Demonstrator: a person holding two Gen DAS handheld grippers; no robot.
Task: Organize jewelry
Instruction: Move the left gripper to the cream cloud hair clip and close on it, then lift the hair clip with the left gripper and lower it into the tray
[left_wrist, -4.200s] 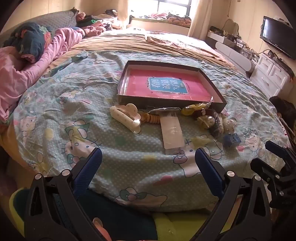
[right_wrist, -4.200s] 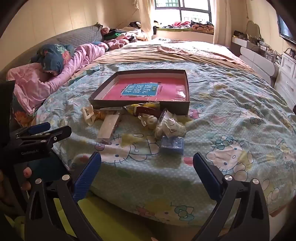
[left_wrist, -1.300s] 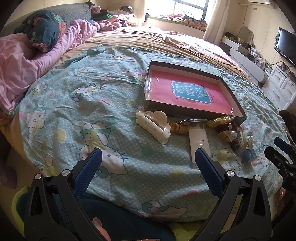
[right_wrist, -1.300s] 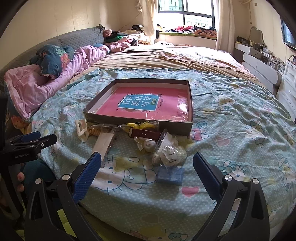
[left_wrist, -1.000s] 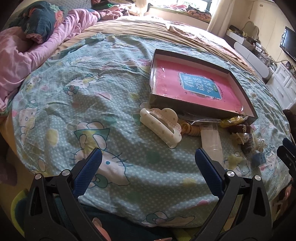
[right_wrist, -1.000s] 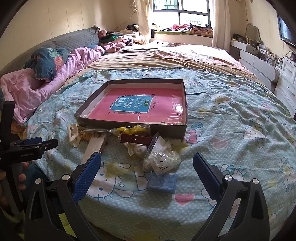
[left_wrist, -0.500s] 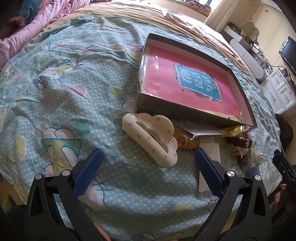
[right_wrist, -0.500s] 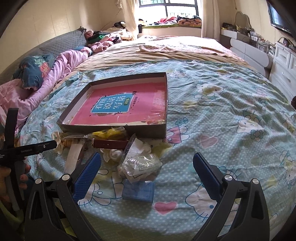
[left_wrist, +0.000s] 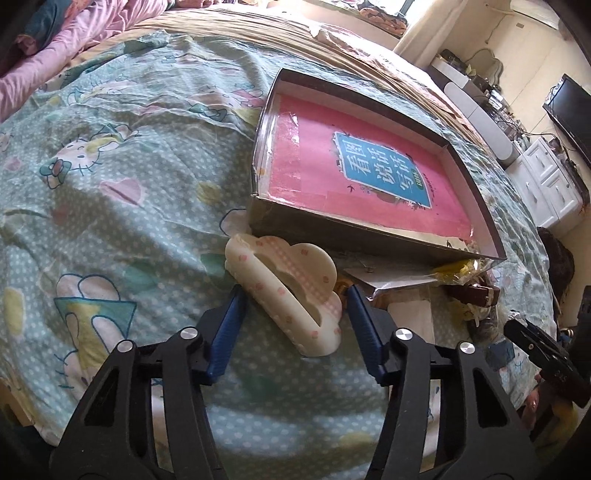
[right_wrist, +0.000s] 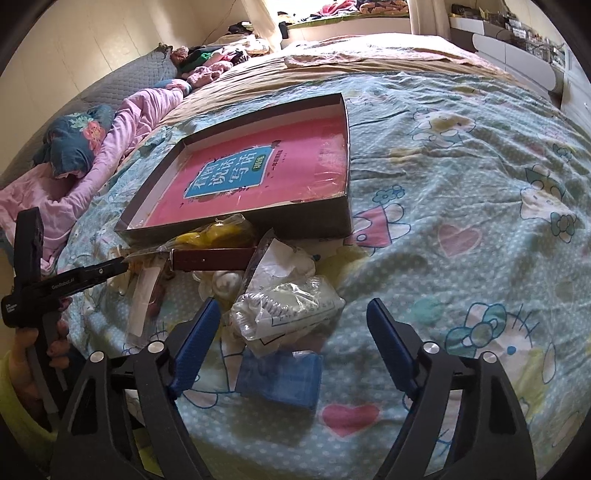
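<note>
A cream cloud-shaped hair claw clip (left_wrist: 284, 284) lies on the bedspread in front of a shallow box with a pink floor (left_wrist: 369, 173). My left gripper (left_wrist: 293, 291) straddles the clip, its blue fingers (left_wrist: 229, 325) close on either side; contact is unclear. My right gripper (right_wrist: 293, 306) is open and empty, low over a clear bag of jewelry (right_wrist: 288, 314) and a small blue box (right_wrist: 280, 376). A brown strap (right_wrist: 210, 258) and a yellow bagged item (right_wrist: 214, 232) lie against the box (right_wrist: 258, 173).
The Hello Kitty bedspread (right_wrist: 461, 240) covers the bed. Pink bedding and a dark floral pillow (right_wrist: 70, 144) lie at the left. White drawers and a TV (left_wrist: 569, 107) stand at the right. The left gripper shows in the right wrist view (right_wrist: 66, 284).
My left gripper has moved forward and down onto the hair clip and its fingers have narrowed around it. My right gripper has moved closer to the bagged jewelry.
</note>
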